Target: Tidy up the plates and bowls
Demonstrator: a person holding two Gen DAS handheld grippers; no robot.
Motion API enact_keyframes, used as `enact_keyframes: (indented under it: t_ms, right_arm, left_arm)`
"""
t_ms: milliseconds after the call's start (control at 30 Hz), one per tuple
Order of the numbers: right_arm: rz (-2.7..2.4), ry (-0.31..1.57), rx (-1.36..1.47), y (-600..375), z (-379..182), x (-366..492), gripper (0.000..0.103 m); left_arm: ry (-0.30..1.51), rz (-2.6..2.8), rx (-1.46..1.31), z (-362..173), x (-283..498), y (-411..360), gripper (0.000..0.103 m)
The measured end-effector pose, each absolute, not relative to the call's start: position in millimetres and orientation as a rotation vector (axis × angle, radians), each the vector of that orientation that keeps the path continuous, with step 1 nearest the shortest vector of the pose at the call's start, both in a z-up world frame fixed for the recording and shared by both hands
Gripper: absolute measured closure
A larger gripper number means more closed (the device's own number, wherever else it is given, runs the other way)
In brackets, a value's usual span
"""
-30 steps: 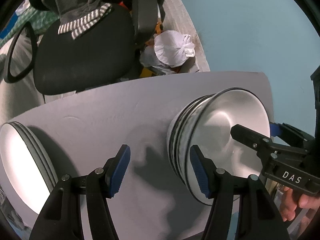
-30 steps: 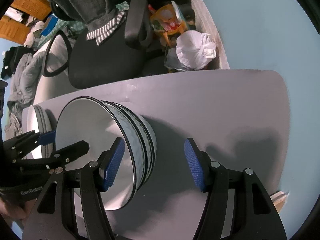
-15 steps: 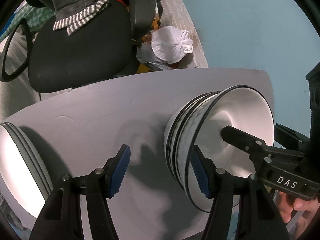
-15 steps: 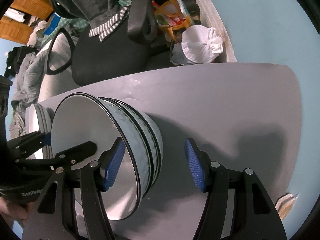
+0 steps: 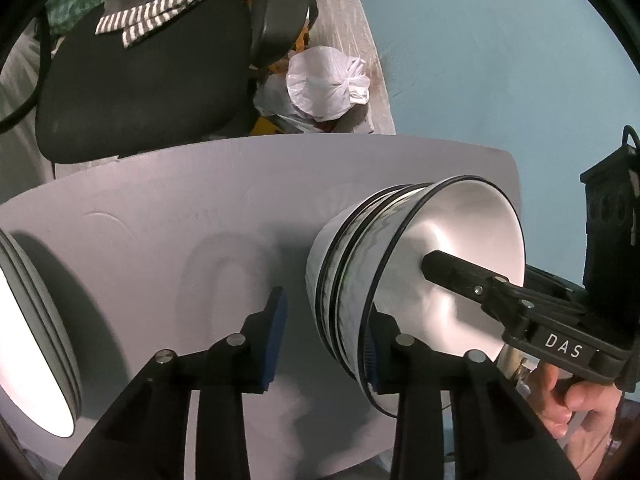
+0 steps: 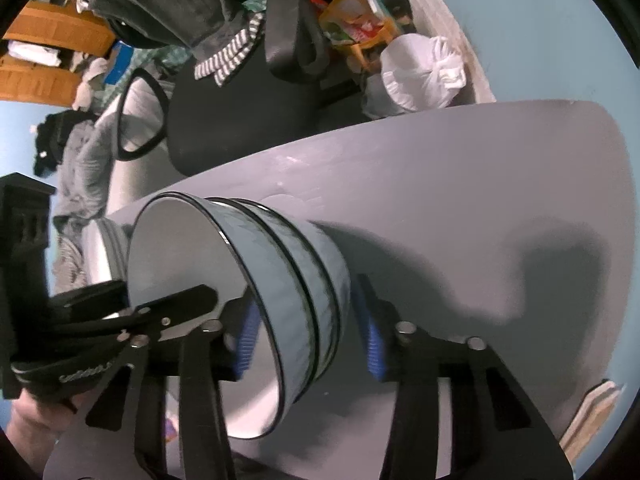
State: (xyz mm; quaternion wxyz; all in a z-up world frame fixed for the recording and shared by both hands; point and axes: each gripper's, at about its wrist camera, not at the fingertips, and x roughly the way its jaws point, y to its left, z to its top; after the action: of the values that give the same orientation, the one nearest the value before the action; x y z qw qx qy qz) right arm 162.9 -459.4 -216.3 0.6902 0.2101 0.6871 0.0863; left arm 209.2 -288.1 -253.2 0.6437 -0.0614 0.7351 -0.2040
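Note:
A stack of white bowls with black rims (image 5: 404,276) stands on the grey table (image 5: 168,216); it also shows in the right wrist view (image 6: 280,280). My right gripper (image 6: 308,340) is open, with the rim and wall of the bowl stack between its blue pads. My left gripper (image 5: 324,336) is open on the other side, its right pad beside the stack's wall and its left pad over bare table. A stack of white plates (image 5: 36,344) lies at the table's left end, seen in the right wrist view (image 6: 104,256) behind the bowls.
A black office chair (image 5: 140,80) with clothes on it stands beyond the table's far edge. A white plastic bag (image 5: 324,84) and clutter lie on the floor by the blue wall (image 5: 500,60). The table's right end (image 6: 540,220) is bare.
Both grippers have moved in toward the bowl stack from either side. The right gripper's pads now straddle the stack's wall. The bowls and plates have not shifted on the table.

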Motion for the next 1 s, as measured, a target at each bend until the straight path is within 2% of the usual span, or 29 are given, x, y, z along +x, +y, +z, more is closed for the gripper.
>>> enact_keyframes:
  t_ms: [167,233,400,667,1000]
  right_arm:
    - [0.195,1.545,0.471,-460.7,-216.5,163.4,0.067]
    - [0.191,1.553,0.478,-462.7,-215.8,163.2,0.069]
    - [0.200,1.573,0.455,-466.2,-213.7,162.6,0.079]
    - [0.197,1.588,0.352,-454.0,-209.4,164.6,0.081]
    - [0.133,1.585,0.359,-454.2,-207.8,163.3,0.086]
  left_arm:
    - [1.672,-0.475,-0.136,-251.3,207.4,-292.2,0.080]
    - [1.681,-0.469,-0.144,-251.3,207.4,-293.2,0.081]
    - [1.680,-0.461,-0.110,-248.3,206.3,-297.9,0.082]
    - [1.683,-0.438,-0.106,-247.0,205.9,-298.7,0.082]
    - [1.668,-0.420,-0.105,-243.2,202.2,-297.8,0.082]
